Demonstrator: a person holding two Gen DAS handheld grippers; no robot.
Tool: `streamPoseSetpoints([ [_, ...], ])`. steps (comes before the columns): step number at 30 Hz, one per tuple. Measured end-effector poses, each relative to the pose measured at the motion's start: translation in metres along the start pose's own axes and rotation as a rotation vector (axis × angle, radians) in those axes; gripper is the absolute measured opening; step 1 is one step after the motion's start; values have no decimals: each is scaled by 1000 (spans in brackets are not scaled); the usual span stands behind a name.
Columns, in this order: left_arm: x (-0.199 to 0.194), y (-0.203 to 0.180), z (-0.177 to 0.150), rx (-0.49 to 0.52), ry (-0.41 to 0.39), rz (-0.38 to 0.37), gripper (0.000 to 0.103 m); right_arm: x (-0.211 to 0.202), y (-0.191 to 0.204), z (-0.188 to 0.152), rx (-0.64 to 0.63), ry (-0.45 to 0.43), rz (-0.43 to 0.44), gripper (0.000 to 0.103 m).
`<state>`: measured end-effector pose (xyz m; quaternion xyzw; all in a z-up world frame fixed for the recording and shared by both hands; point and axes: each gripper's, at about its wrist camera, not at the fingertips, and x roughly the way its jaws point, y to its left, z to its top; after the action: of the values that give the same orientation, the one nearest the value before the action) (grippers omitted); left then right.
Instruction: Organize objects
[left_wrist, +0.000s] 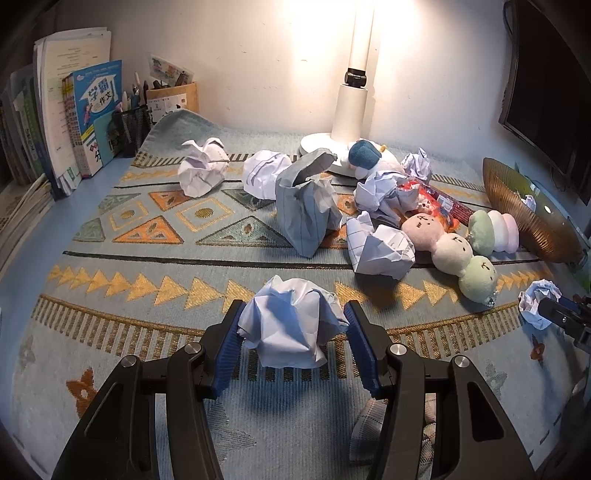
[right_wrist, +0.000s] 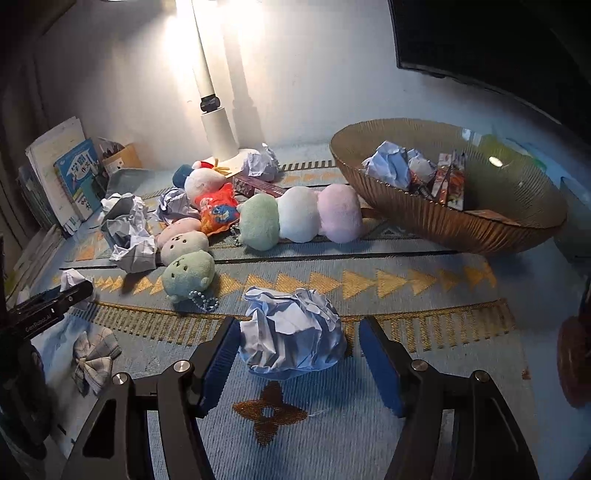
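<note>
Desk covered with a pale blue woven mat with orange triangle patterns (left_wrist: 155, 236), so pretty cluttered. Closest in, the left gripper (left_wrist: 293, 317) has its blue pads pressed on both sides of a crumpled white paper ball (left_wrist: 288, 328), jaws roughly half closed around it, and the ball looks held just off the mat with its shadow underneath. The right gripper (right_wrist: 299, 332) is parted wider around a crumpled bluish-white paper wad (right_wrist: 291, 332) sitting on the mat; the left pad is right at its edge but there's a clear gap on the other side, so not clamped. A grey plaid fabric bow (right_wrist: 94, 360) lies near the left gripper. Further back there's a plush skewer of three faced balls in pink, cream and green (right_wrist: 184, 247) with a bead chain, and beside it a plain green, white and pink plush skewer (right_wrist: 299, 216). More crumpled sheets are scattered around those. A ribbed amber glass bowl (right_wrist: 461, 229) sits tilted on the right, with crumpled paper and snack packets inside. At the back, a white desk lamp (right_wrist: 218, 129) is lit against the wall, and upright books (left_wrist: 88, 110) stand in the left corner.
</note>
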<state>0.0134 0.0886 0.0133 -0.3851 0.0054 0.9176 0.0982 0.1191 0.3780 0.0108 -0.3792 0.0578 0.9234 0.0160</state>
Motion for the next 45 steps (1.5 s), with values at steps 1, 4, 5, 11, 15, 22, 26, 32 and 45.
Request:
streamPoseSetpoints([
  [1,-1,-1,0,5,-2,2,52,-2,2,0,-14,-9,-11,65],
  [4,2,-8,1,60,53,-24,50,-11,5,-4,-31,-35,-12,65],
  [5,-1,-11,3,73,56,-26,50,-14,3,-5,-24,-37,-3,65],
  [11,-35,-41,32,105,-8,-135,50,-44,-24,6,54,-54,21,65],
  [15,-46,-89,65,178,-46,-202,50,-89,-57,44,108,-178,-13,65],
  [22,-48,-203,124,342,-123,-331,50,-107,-127,121,312,-231,-139,65],
  [26,-28,-256,151,366,-117,-394,50,-85,-146,141,364,-207,-175,65],
  [32,1,-301,160,412,-143,-391,52,-42,-168,151,390,-154,-215,87],
  [45,-27,-263,136,411,-187,-299,83,-73,-123,121,292,-161,-168,91],
])
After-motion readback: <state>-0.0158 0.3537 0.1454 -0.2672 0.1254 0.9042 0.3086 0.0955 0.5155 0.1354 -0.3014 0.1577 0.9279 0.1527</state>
